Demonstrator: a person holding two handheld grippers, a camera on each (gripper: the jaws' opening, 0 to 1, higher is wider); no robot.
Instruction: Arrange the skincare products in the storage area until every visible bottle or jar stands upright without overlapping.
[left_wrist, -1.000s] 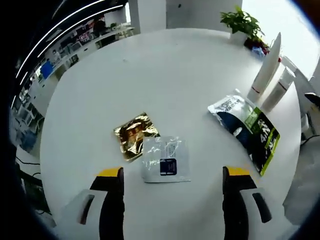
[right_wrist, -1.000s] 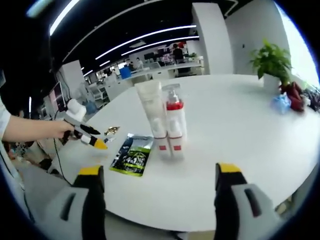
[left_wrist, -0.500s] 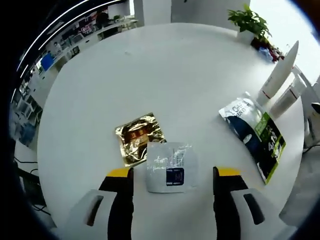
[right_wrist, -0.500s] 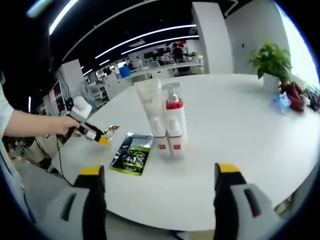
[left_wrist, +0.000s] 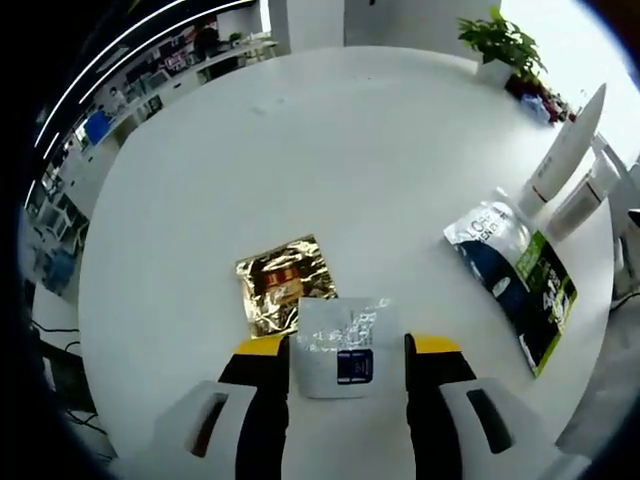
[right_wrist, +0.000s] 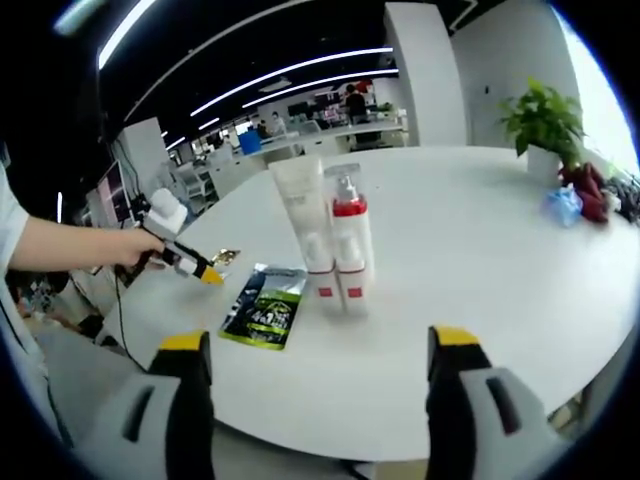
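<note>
A white sachet (left_wrist: 340, 330) with a dark label lies flat on the round white table (left_wrist: 330, 150). My left gripper (left_wrist: 348, 346) is low over it, jaws narrowed to the sachet's two sides with a gap still between them. A gold foil sachet (left_wrist: 283, 293) touches its upper left corner. A white tube (right_wrist: 303, 235) and a red-collared pump bottle (right_wrist: 348, 240) stand upright side by side, ahead of my open right gripper (right_wrist: 318, 340). A dark and green pouch (right_wrist: 262, 308) lies flat to their left. A hand holds the left gripper (right_wrist: 185, 262) at the far left.
The tube (left_wrist: 563, 155), the pump bottle (left_wrist: 585, 195) and the pouch (left_wrist: 515, 275) sit near the table's right edge. A potted plant (right_wrist: 545, 120) stands at the far rim with small red and blue items (right_wrist: 575, 195) beside it. Office desks fill the background.
My left gripper has come down towards the white sachet and its jaws have drawn in from wide apart to the sachet's sides. The right gripper has stayed put and open.
</note>
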